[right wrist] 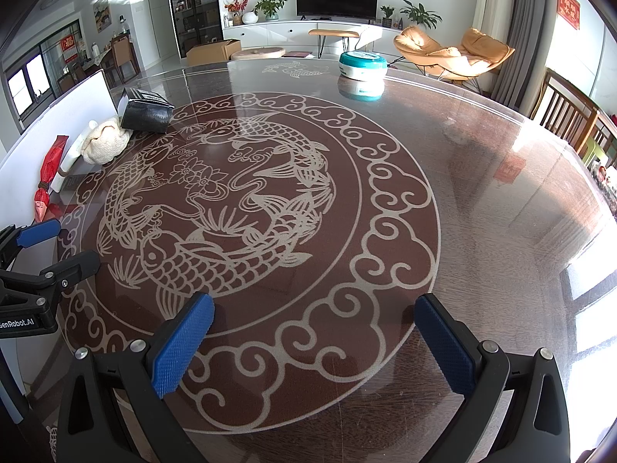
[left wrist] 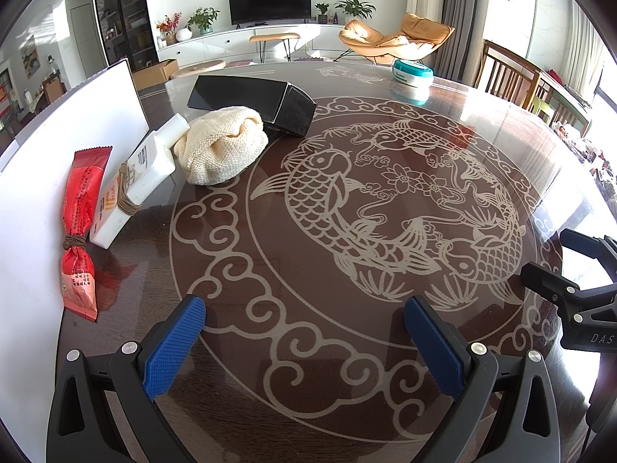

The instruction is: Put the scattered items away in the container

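In the left wrist view a red snack packet (left wrist: 79,227), a white bottle (left wrist: 135,181), a cream knitted cloth (left wrist: 219,146) and a black box (left wrist: 262,104) lying on its side sit at the table's left, against a white board (left wrist: 46,177). My left gripper (left wrist: 304,328) is open and empty, over the fish pattern, well short of them. My right gripper (right wrist: 314,328) is open and empty over the table's middle. In the right wrist view the same items are far left: packet (right wrist: 48,181), cloth (right wrist: 104,142), box (right wrist: 146,112). The left gripper (right wrist: 58,243) shows there at the left edge.
A round teal and white tub (left wrist: 412,73) stands at the table's far edge, also in the right wrist view (right wrist: 362,63). The glass-topped round table (right wrist: 482,193) carries a fish pattern. Wooden chairs (right wrist: 570,115) stand at the right. My right gripper's body (left wrist: 578,289) shows at the right edge.
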